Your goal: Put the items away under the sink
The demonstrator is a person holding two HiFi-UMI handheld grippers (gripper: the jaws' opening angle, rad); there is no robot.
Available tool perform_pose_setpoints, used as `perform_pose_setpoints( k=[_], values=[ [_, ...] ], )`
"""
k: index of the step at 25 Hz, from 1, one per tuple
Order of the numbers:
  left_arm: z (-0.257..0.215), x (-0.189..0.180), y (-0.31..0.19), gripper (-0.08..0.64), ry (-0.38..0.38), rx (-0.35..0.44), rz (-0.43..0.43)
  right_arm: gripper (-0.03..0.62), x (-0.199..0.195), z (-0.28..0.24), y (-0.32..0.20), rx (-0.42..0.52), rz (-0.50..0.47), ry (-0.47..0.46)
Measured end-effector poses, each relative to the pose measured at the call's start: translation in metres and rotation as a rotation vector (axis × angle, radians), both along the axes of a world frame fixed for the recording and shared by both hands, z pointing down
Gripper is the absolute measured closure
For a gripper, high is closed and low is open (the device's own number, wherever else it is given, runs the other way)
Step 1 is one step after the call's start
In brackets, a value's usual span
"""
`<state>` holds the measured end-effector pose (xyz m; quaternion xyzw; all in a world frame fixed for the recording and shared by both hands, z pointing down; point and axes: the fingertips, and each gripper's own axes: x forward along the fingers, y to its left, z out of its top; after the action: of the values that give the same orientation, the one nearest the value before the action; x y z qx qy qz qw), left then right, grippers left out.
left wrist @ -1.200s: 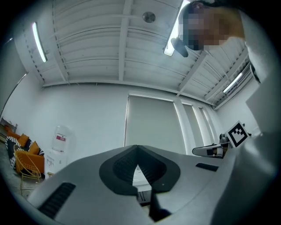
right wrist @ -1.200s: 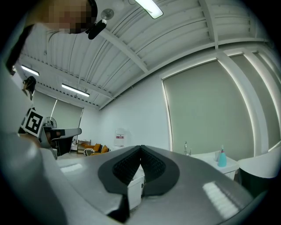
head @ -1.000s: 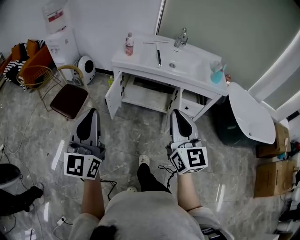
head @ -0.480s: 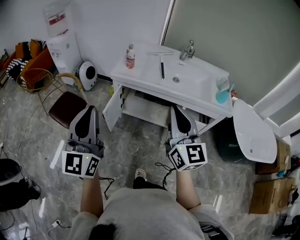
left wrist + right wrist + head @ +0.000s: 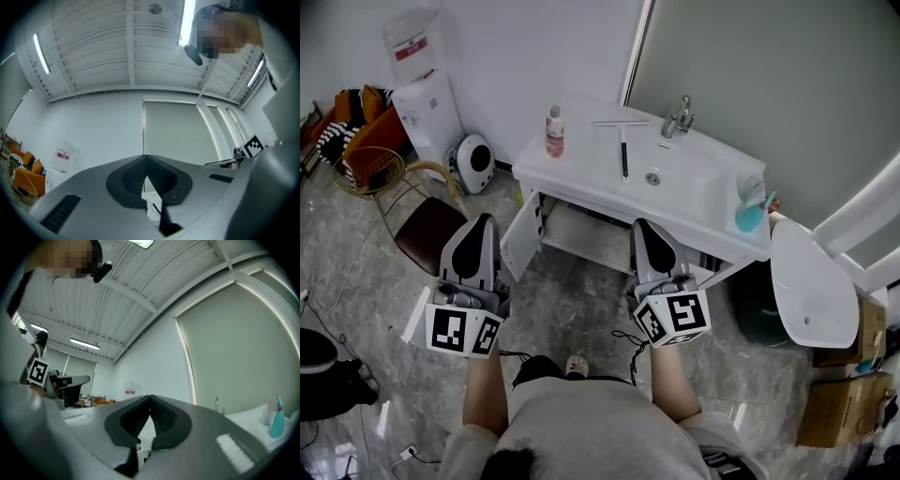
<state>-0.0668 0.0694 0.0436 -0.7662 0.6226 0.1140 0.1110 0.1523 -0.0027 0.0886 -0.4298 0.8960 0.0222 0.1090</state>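
Far left of the sink point(image 5: 673, 178), a water dispenser point(image 5: 417, 80) stands against the wall, with a wire basket point(image 5: 366, 153) and a brown-seated chair point(image 5: 429, 228) in front of it and a round white appliance point(image 5: 472, 157) on the floor nearer the sink.

The left gripper point(image 5: 476, 230) is held out over the floor, left of the sink and level with the cabinet front. In the left gripper view its jaws are together at the tips with nothing between them.

A pink bottle point(image 5: 553, 130) stands upright near the left end of the white desk point(image 5: 581, 159) that carries the sink. Below it the cabinet door point(image 5: 517, 236) hangs wide open, showing the pale shelf point(image 5: 586, 225) under the sink. A squeegee point(image 5: 622, 142) lies on the desk between the pink bottle and the sink, blade toward the wall and handle toward the person. The faucet point(image 5: 679, 117) rises behind the sink.

The right gripper point(image 5: 647, 234) is held in front of the cabinet, just below the sink's front edge in the head view. Its jaws are also closed tip to tip and empty.

A teal bottle point(image 5: 750, 212) stands at the right end of the desk, right of the sink; the right gripper view shows it too point(image 5: 277, 422). Further right lie a white oval lid point(image 5: 812, 281) over a dark bin point(image 5: 757, 295), and cardboard boxes point(image 5: 836, 403).
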Motion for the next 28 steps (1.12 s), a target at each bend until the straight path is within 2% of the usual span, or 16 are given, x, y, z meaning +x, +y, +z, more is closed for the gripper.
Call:
perform_pose_setpoints(
  k=[7,13,28],
  values=[
    [0.004,-0.005,-0.033,0.561,-0.006,-0.014,-0.009,0.581,-0.008,0.004,-0.033,-0.01,-0.013,-0.011],
    [0.006,-0.017,-0.078,0.561,-0.011,-0.007,0.02,0.581,-0.02,0.004,-0.074,-0.008,0.009,-0.008],
    [0.0,-0.104,-0.233,0.561,-0.026,-0.026,0.131,0.581,-0.108,-0.002,-0.207,-0.025,0.097,0.005]
  ],
)
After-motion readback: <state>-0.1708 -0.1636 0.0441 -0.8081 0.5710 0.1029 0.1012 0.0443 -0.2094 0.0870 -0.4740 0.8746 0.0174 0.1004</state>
